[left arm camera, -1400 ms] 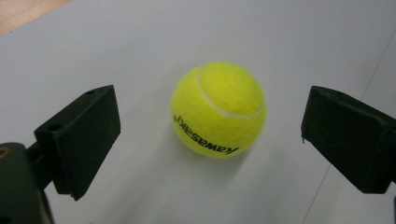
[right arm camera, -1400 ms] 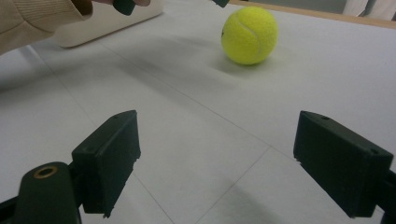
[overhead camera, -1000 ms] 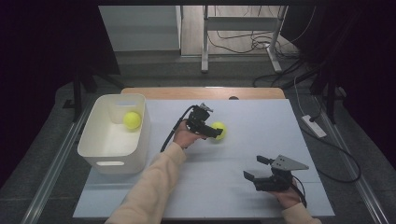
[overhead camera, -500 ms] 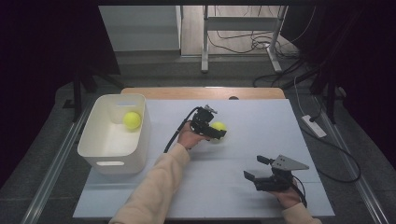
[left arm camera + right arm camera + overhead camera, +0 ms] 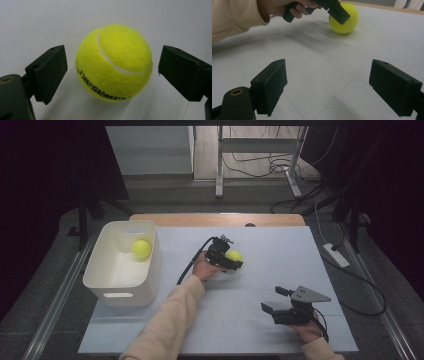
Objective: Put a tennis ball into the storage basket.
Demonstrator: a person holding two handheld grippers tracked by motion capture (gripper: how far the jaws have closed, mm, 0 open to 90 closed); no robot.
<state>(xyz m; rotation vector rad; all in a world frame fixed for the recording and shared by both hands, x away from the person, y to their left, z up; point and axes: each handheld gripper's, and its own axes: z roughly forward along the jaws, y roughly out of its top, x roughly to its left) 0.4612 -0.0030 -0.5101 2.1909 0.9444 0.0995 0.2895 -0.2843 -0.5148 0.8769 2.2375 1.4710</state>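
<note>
Both left gripper [image 5: 110, 72] fingers, just closing, flank the tennis ball [image 5: 113, 62] without touching.

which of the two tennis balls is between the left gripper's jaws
The tennis ball on the table, mid-table, between the left gripper jaws, which have just been closing. The other ball lies in the white bin.

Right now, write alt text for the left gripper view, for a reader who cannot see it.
A yellow tennis ball sits on a white table between the two black jaws of the left gripper, which have just been closing but do not yet touch it. Black lettering runs along the ball's lower side.
</note>
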